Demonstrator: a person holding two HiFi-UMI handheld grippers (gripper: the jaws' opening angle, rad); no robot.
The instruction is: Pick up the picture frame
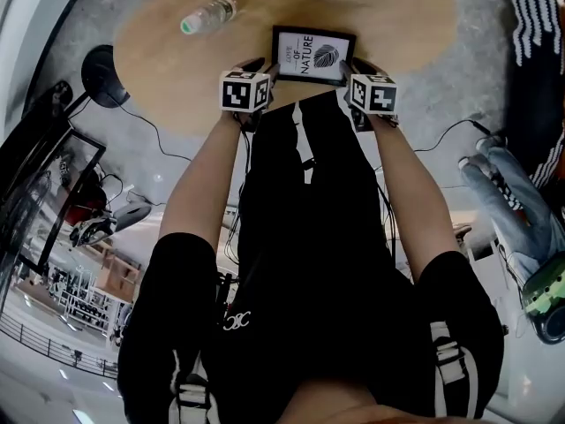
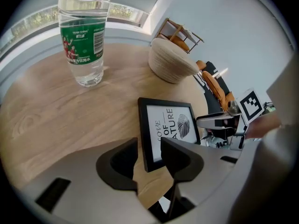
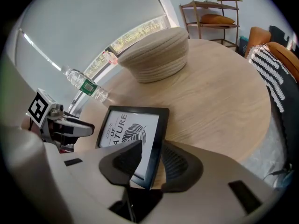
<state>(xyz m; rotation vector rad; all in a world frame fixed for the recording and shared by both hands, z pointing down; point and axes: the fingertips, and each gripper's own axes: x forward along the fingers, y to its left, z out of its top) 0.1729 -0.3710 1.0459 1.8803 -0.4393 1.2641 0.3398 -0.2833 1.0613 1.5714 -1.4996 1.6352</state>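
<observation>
On the round wooden table [image 1: 168,69], close to its near rim:

- picture frame [image 1: 312,56]: black border, white print with a leaf motif. It is lying face-up between the two grippers, and both are reaching it from the near side.
- left gripper [image 1: 263,71]: it is sitting at the frame's left edge. In the left gripper view its jaws [image 2: 149,155] are standing moderately apart. The frame's [image 2: 168,129] near left corner is lying between them, and bare wood is showing between the frame and the outer jaw.
- right gripper [image 1: 357,67]: it is sitting at the frame's right edge. In the right gripper view its jaws [image 3: 152,157] are standing narrowly apart around that edge of the frame [image 3: 133,129]. The inner jaw is overlapping the glass and the outer pad is lying just beside the border. Whether the pads are pressing on it cannot be told.

Farther back on the table:

- water bottle [image 2: 84,36]: clear with a green label, standing upright and well apart from the frame, on the left side.
- woven straw-coloured dome [image 3: 156,55]: it is resting beyond the frame, toward the far rim.
</observation>
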